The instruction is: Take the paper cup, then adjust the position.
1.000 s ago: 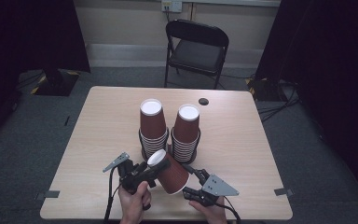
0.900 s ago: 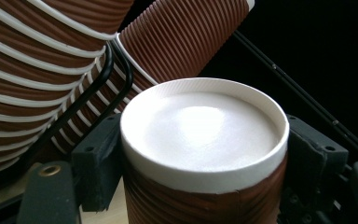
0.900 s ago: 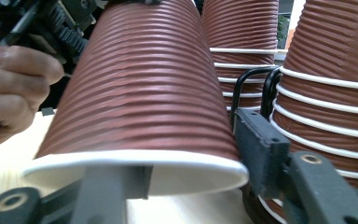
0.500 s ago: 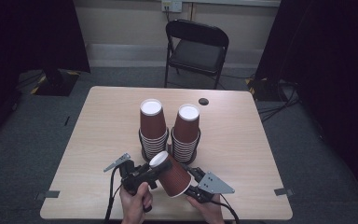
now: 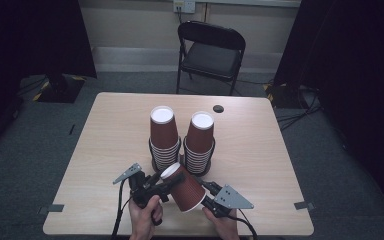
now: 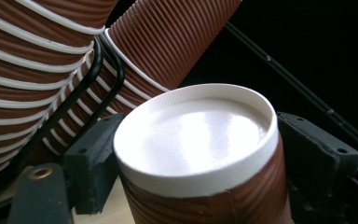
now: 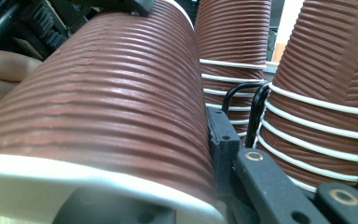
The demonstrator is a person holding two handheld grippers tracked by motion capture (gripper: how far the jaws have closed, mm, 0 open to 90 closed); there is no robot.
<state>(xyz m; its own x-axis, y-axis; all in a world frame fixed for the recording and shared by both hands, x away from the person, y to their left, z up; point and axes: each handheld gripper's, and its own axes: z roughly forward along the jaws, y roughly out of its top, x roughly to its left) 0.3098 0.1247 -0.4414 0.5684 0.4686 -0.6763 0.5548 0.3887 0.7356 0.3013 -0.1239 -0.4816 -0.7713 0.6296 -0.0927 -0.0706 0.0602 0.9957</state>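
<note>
table (image 5: 105, 150), right gripper (image 5: 207, 192) newly closed on cup (image 5: 185, 187)

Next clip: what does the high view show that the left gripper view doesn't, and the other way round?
High view: the whole table, a folding chair behind it, a dark disc near the far edge, the person's hands. Left gripper view: the tilted cup with its recessed white base, close up. Both: that cup and the two cup stacks.
</note>
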